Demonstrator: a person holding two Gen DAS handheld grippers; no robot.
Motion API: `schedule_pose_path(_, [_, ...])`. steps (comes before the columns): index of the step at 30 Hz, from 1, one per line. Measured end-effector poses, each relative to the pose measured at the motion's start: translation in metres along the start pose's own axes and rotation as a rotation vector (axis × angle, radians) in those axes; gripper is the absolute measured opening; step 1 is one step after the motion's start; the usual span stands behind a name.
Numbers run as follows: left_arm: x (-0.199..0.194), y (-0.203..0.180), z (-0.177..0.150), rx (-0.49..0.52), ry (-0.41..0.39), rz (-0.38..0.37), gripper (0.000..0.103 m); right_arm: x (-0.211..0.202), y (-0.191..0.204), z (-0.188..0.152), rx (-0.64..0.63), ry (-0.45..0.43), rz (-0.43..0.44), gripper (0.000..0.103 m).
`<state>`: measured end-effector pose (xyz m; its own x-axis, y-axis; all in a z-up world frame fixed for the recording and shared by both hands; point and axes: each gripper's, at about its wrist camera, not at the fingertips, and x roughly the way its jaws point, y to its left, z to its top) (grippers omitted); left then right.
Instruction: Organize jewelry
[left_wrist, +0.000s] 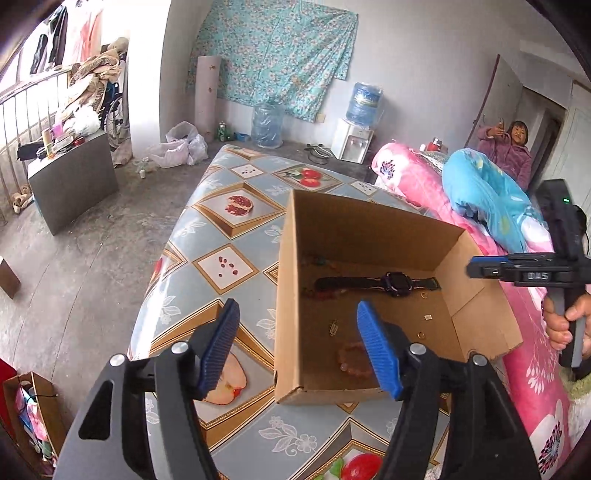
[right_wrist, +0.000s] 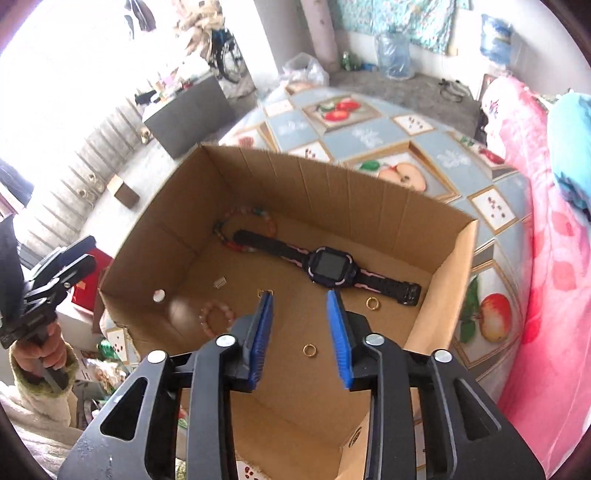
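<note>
Right wrist: tool (right_wrist: 300, 295) inside box rim (right_wrist: 332, 166).

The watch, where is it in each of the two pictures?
Left wrist view: the watch lies across the box floor, right of centre, beyond the right pad of the left gripper.
Right wrist view: the watch lies slanted mid-picture, just above the right gripper.
Shared landmark: the pink bead bracelet near the box wall.

Bare, daylit room with grey concrete floor (left_wrist: 74, 266)

Floral cloth (left_wrist: 273, 55) hangs on the white wall ahead; pink bedding (left_wrist: 417, 184) lies right.
</note>
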<state>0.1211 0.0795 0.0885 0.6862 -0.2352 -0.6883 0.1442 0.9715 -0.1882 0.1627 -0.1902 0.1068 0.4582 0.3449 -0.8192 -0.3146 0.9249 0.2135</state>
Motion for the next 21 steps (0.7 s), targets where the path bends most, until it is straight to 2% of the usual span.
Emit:
schedule_pose_path(4, [0.014,0.012,-0.007,-0.071,0.039,-0.013,0.068,-0.049,-0.019,-0.032,0.137,-0.165,-0.010,0.053])
schedule_pose_path(6, [0.023,0.015,-0.011,-0.104,0.072,-0.031,0.069,-0.059,-0.035,-0.051,0.239,-0.206,0.004,0.054])
schedule_pose_path(8, [0.033,0.018,-0.016,-0.140,0.108,-0.047,0.070,-0.053,-0.049,-0.069,0.325,-0.193,0.029,0.055])
schedule_pose_path(10, [0.041,0.019,-0.020,-0.173,0.137,-0.075,0.070,-0.041,-0.059,-0.079,0.388,-0.144,0.043,0.055])
schedule_pose_path(13, [0.050,0.016,-0.024,-0.203,0.175,-0.120,0.070,-0.019,-0.056,-0.089,0.401,-0.074,0.083,0.052])
schedule_pose_path(17, [0.062,0.009,-0.028,-0.235,0.233,-0.207,0.072,-0.016,-0.044,-0.088,0.399,-0.082,0.059,0.051])
schedule_pose_path(21, [0.057,-0.001,-0.029,-0.203,0.223,-0.151,0.072,-0.021,-0.040,-0.094,0.419,-0.086,0.081,0.050])
